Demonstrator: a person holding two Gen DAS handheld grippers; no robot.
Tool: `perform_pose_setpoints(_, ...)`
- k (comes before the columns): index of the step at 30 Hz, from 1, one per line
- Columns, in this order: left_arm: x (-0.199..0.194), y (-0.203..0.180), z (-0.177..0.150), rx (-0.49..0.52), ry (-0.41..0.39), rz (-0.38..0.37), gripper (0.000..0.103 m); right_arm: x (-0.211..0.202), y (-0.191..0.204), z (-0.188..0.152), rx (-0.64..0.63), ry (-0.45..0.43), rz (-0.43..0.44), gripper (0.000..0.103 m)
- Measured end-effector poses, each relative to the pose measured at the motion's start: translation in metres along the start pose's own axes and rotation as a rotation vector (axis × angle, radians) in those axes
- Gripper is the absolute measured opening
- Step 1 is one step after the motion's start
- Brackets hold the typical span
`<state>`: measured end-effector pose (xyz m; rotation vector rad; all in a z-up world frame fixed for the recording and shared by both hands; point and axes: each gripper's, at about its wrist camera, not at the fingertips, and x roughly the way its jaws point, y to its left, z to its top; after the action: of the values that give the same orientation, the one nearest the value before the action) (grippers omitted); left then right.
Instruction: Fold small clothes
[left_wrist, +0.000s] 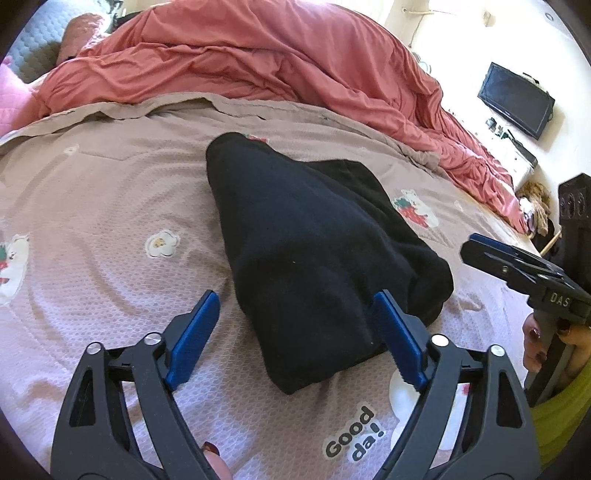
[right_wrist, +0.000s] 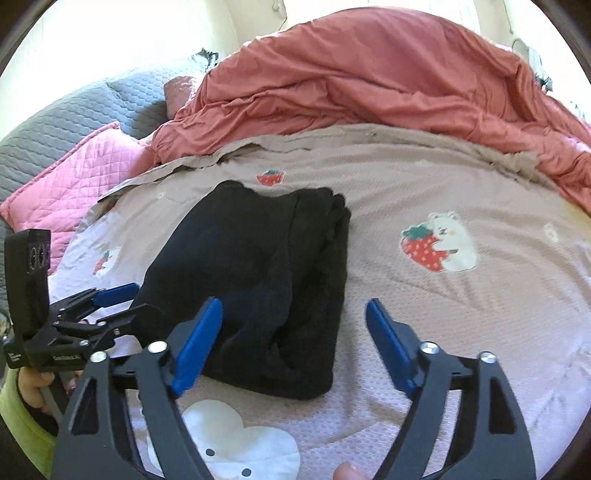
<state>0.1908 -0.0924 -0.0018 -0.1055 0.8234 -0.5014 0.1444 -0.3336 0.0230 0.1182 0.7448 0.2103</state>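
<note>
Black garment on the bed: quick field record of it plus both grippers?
item: black garment, folded in layers
surface: printed bedspread, garment lying flat on it
behind: red duvet, bunched, apart from garment
left gripper: open, near end of the garment lies between its fingers, pads not pressing
right gripper: open, nothing gripped, garment edge by one finger
fold state: looks done, unconfirmed

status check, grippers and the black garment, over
Left gripper open, empty. Right gripper open, empty. Black garment folded on the bedspread, nothing on it. Way clear.
</note>
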Motion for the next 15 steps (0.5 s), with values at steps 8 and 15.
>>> perform_pose_setpoints(8,-0.031,0.001,-0.003,-0.02,-0.077,0.097,0.093,-0.025,0.005,-0.003,-0.015,-0.104,-0.081,0.098)
perform_pose_setpoints(15,-0.057,-0.003,-0.018,0.019,-0.119,0.172,0.093,-0.046,0.019,-0.017,-0.044,-0.199,-0.17,0.098)
